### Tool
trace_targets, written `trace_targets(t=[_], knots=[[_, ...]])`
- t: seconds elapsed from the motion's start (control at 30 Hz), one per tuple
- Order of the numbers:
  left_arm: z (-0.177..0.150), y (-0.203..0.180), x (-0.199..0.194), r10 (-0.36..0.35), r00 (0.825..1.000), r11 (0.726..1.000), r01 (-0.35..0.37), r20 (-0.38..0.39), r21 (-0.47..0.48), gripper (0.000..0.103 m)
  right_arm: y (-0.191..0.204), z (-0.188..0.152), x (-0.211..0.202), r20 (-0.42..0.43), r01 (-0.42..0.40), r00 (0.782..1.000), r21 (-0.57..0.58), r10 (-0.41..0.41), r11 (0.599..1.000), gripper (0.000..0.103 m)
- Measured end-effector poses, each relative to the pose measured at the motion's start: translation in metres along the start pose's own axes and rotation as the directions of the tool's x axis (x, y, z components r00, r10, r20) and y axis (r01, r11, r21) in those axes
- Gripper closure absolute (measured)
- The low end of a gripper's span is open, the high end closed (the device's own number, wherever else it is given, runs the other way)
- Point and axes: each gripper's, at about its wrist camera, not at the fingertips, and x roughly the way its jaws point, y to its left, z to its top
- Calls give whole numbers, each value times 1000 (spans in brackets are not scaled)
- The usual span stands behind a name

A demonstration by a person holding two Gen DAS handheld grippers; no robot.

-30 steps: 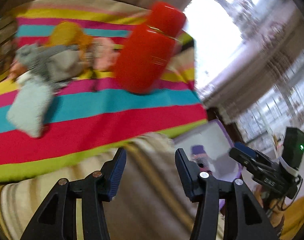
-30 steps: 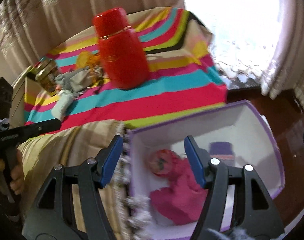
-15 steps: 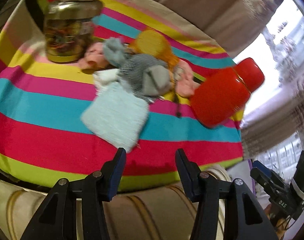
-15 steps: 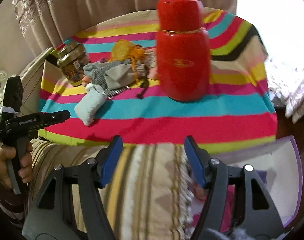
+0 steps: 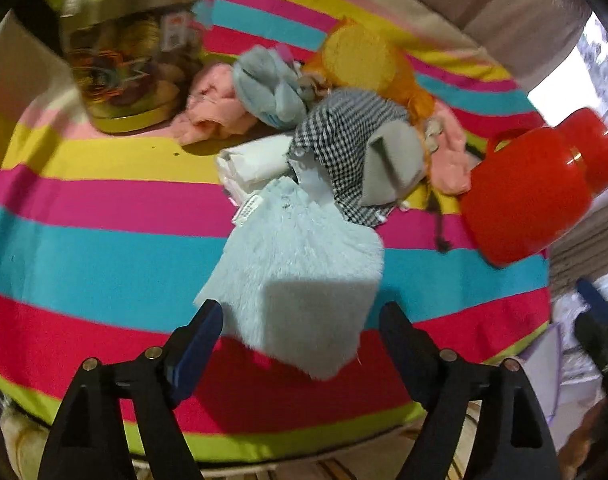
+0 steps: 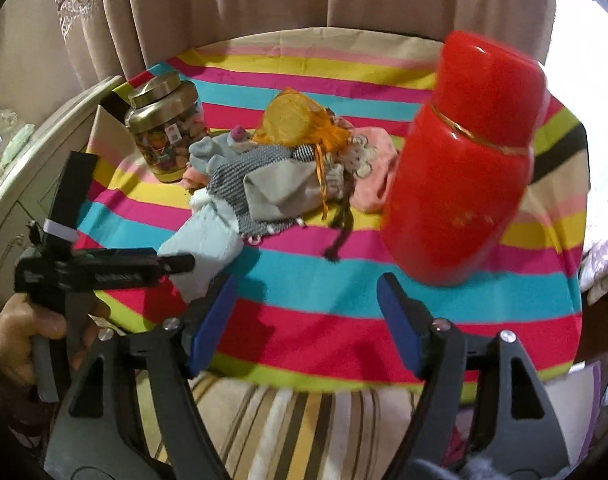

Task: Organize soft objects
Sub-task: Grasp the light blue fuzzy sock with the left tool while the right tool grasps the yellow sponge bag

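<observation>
A pile of soft things lies on the striped cloth: a fluffy pale-blue cloth (image 5: 300,276) at the front, a checked grey pouch (image 5: 356,160), a grey-blue plush (image 5: 268,88), pink cloth (image 5: 212,116) and an orange bag (image 5: 364,60). My left gripper (image 5: 300,320) is open, its fingers either side of the pale-blue cloth's near end. In the right wrist view the pile (image 6: 280,184) lies mid-table, and the left gripper (image 6: 184,264) reaches over the pale-blue cloth (image 6: 208,248). My right gripper (image 6: 306,304) is open and empty above the table's front edge.
A red flask (image 6: 460,168) stands at the right of the table; it also shows in the left wrist view (image 5: 532,204). A gold-lidded jar (image 6: 166,128) stands at the left, behind the pile. Curtains hang behind. A striped cushion (image 6: 304,428) lies below the front edge.
Both grippers swung from the purple-rimmed box up to the table. My left gripper moved in close to the pale-blue cloth, which now lies between its open fingers.
</observation>
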Motion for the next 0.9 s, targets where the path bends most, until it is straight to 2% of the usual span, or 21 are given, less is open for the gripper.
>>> trace_targets(t=[0.07,0.13,0.17,0.23,0.27,0.37,0.5,0.6,0.73,0.9], knots=[[1,0,13,30,999,999,-29,-20,12,21,4,10,8,6,16,1000,-18,-16,1000,24],[1,1,20,19,999,1000,-18,-33,15,21,8,20,17,11,22,1000,-33,-22,999,22],[0,0,20,23,1000,999,-22,-15,32,22,9,23,20,13,23,1000,-40,-22,999,20],[-2,-4,20,55,998,996,-55,5,71,35,12,34,30,20,31,999,-56,-30,998,20],[-2,-5,20,71,997,994,-72,15,85,47,14,40,35,25,37,999,-60,-35,998,19],[-6,-2,14,32,999,996,-35,37,80,66,16,58,51,42,47,998,-54,-45,997,19],[-16,10,4,-24,998,999,21,64,34,76,15,81,76,64,74,995,-46,-71,996,19],[-25,22,-6,-55,995,998,57,88,-17,80,14,95,95,76,111,991,-46,-108,993,18],[-29,33,-20,-42,986,997,53,160,-64,82,17,112,119,89,155,985,-46,-150,987,18],[-28,40,-24,-49,979,993,68,199,-93,82,32,131,145,82,179,981,-60,-173,982,16]])
